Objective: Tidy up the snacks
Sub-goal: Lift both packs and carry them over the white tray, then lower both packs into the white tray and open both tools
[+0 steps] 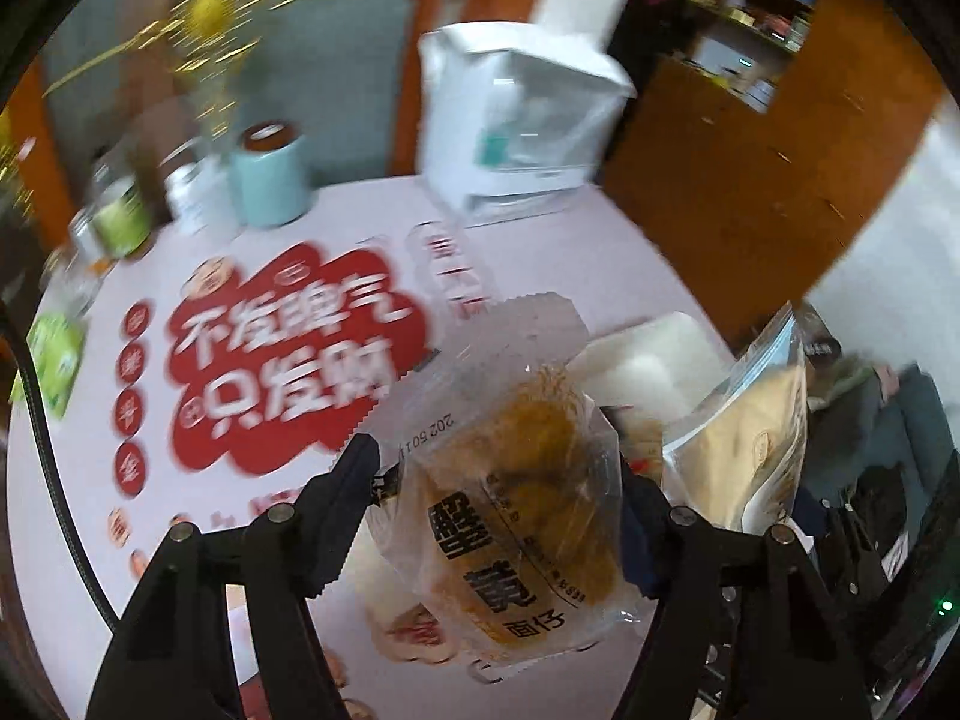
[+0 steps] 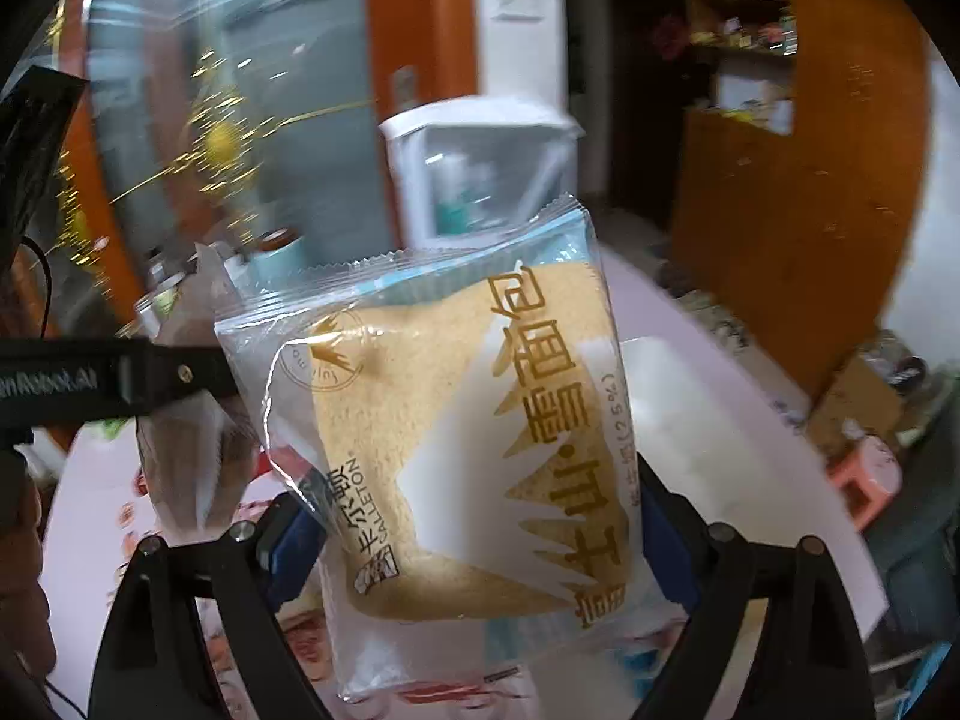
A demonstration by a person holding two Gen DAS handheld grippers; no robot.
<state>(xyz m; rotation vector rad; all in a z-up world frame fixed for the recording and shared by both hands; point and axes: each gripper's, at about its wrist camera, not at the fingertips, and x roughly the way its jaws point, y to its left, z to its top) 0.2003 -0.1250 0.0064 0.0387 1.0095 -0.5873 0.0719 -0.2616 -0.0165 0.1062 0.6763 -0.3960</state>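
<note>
We hold a packet in each hand: the left gripper (image 1: 498, 480) pinches the noodle snack bag (image 1: 510, 480), the right gripper (image 2: 474, 516) pinches the bread packet (image 2: 456, 420), both long axes toward twelve o'clock (white tray (image 1: 648, 360) at one o'clock, nearer the right).

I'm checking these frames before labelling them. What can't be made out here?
- Left wrist view: jars at the table's far edge, smeared by motion blur; labels unreadable.
- Left wrist view: white tray, partly hidden behind the noodle packet and bread packet.
- Right wrist view: table mostly hidden behind the bread packet.
- Shelf items: too small, blurred.
</note>
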